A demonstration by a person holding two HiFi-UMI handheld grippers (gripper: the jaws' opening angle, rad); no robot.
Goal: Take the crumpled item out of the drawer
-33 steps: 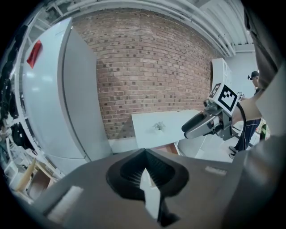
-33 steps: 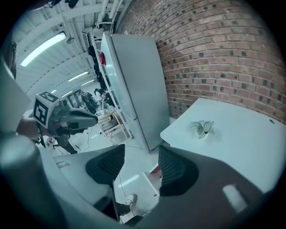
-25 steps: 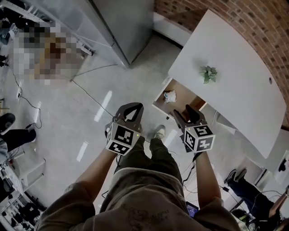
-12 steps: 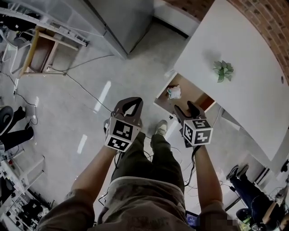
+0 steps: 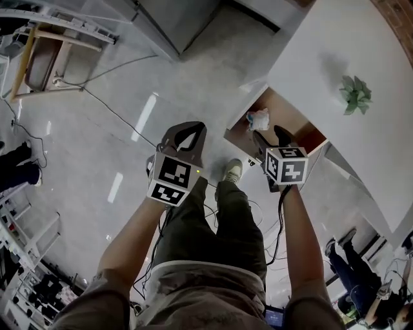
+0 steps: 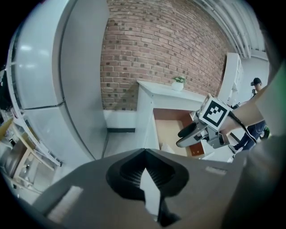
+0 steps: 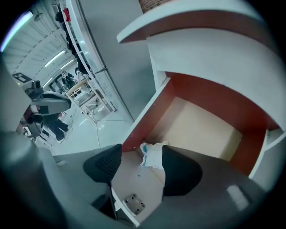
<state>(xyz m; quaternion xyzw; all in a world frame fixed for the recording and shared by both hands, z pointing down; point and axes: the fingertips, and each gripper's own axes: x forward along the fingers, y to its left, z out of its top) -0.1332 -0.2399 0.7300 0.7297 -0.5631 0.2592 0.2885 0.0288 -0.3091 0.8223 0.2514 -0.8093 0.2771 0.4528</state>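
The drawer [image 5: 287, 115] stands pulled out of the white desk [image 5: 335, 58], showing its wooden bottom [image 7: 201, 129]. A crumpled white item with a bit of blue [image 5: 258, 119] lies in the drawer's near left corner. My right gripper [image 5: 271, 135] hovers just short of it, open. In the right gripper view the crumpled item [image 7: 152, 157] sits between the spread jaws of the right gripper [image 7: 142, 155], a little beyond them. My left gripper [image 5: 187, 129] is held over the floor to the left of the drawer, shut and empty. The left gripper [image 6: 144, 152] looks toward the drawer [image 6: 172, 129] and the right gripper [image 6: 182, 136].
A small potted plant [image 5: 355, 93] stands on the desk top. A grey cabinet [image 5: 174, 19] rises beyond, against a brick wall [image 6: 161, 49]. Cables [image 5: 110, 106] run over the floor, and a wooden stool [image 5: 42, 61] stands far left. My legs and a shoe [image 5: 231, 171] are below.
Both grippers have moved forward toward the desk. The right one has closed in on the open drawer and the crumpled item, staying open. The left stays shut.
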